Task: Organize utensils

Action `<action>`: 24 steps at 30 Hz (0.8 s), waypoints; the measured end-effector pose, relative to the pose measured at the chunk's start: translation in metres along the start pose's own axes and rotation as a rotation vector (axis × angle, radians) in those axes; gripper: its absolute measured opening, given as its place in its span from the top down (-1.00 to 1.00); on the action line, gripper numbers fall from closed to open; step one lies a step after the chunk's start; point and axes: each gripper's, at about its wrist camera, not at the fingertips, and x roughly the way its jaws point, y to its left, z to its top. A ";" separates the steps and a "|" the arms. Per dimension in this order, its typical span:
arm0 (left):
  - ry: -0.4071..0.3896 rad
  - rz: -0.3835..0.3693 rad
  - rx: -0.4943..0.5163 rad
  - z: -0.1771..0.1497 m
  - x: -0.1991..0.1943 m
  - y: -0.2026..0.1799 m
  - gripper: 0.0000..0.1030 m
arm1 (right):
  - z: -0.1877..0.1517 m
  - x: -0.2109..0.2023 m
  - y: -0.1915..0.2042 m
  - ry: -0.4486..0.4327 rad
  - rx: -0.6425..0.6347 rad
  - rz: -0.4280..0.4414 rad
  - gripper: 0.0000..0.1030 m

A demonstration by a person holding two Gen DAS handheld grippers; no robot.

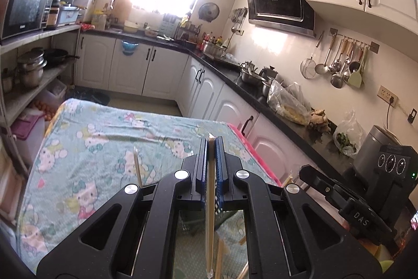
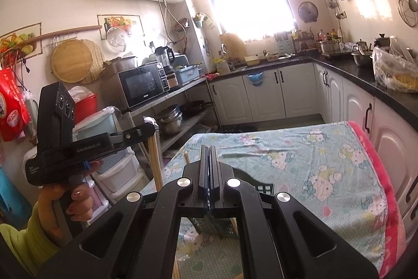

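Fingers [image 1: 202,161] pinch chopsticks [image 1: 211,190]; right view shows left hand [image 2: 74,196]

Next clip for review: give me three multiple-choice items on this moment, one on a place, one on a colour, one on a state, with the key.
1. Where is the microwave?
A. on a shelf by the left wall
B. under the range hood
C. on the table

2. What is the main colour of the tablecloth?
A. plain white
B. light green with cartoon prints
C. dark blue

3. What is the left gripper doing?
A. open wide, empty
B. shut on wrapped chopsticks
C. shut on a spoon

Key: A, it sits on the shelf above the pots; B, pale green cloth with cat figures; B, the jaws clamp a thin wrapped wooden pair.
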 end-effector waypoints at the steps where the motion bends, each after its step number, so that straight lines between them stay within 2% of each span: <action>1: -0.003 0.001 0.002 0.002 0.000 0.000 0.94 | 0.002 0.001 0.000 -0.003 -0.002 0.000 0.98; 10: -0.037 0.028 0.011 0.022 0.008 0.002 0.94 | 0.028 0.012 0.013 -0.030 -0.038 0.014 0.98; 24: -0.107 0.129 0.011 0.044 0.020 0.017 0.94 | 0.066 0.033 0.026 -0.096 -0.057 0.049 0.98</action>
